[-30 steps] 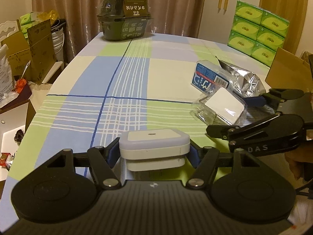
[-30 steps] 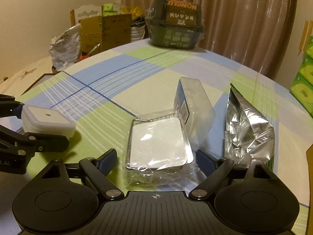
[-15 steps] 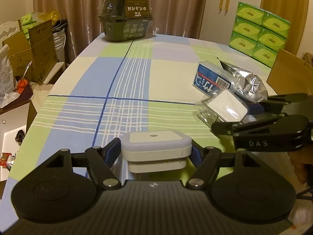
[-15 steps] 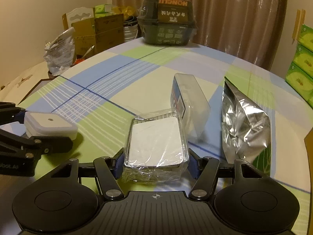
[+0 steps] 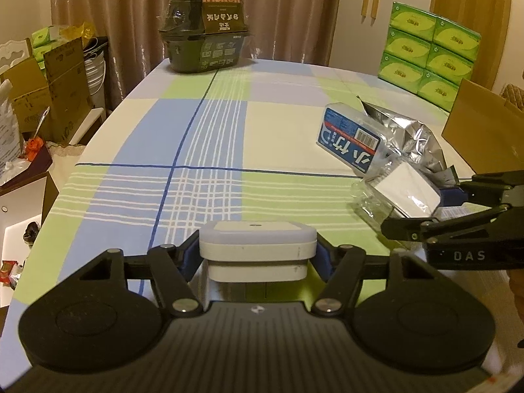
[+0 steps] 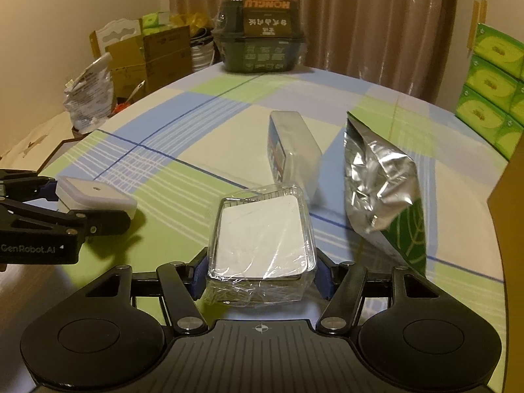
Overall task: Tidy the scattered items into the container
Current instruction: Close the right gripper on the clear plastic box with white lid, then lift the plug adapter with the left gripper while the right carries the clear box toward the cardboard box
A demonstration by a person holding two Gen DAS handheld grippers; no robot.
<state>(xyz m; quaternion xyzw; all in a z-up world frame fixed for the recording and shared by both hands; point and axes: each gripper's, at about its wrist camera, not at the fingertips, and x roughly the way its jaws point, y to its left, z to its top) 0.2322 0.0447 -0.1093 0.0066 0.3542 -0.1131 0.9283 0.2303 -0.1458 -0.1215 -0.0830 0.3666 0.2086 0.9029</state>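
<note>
Tablecloth [image 5: 209, 137] in blue and green checks stretched ahead of both grippers. Dark green lidded plastic container [image 5: 206, 46] stood far ahead, nearer the left gripper's [image 5: 258, 255] line. That gripper clamped a white square plastic box [image 5: 258, 252]; the right gripper [image 6: 262, 275] pinched a clear-wrapped white pack [image 6: 262, 239], its long axis pointing forward.

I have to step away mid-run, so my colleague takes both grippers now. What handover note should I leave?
Left gripper: shut on the white square device, held above the table.
Right gripper: shut on the plastic-wrapped white box, lifted at its near end.
Still lying on the tablecloth: blue-labelled clear case and silver foil bag, side by side.
Done: two items gripped. No item can be seen placed in a container.
Left: deposit both held items, then fetch the case and bag.
</note>
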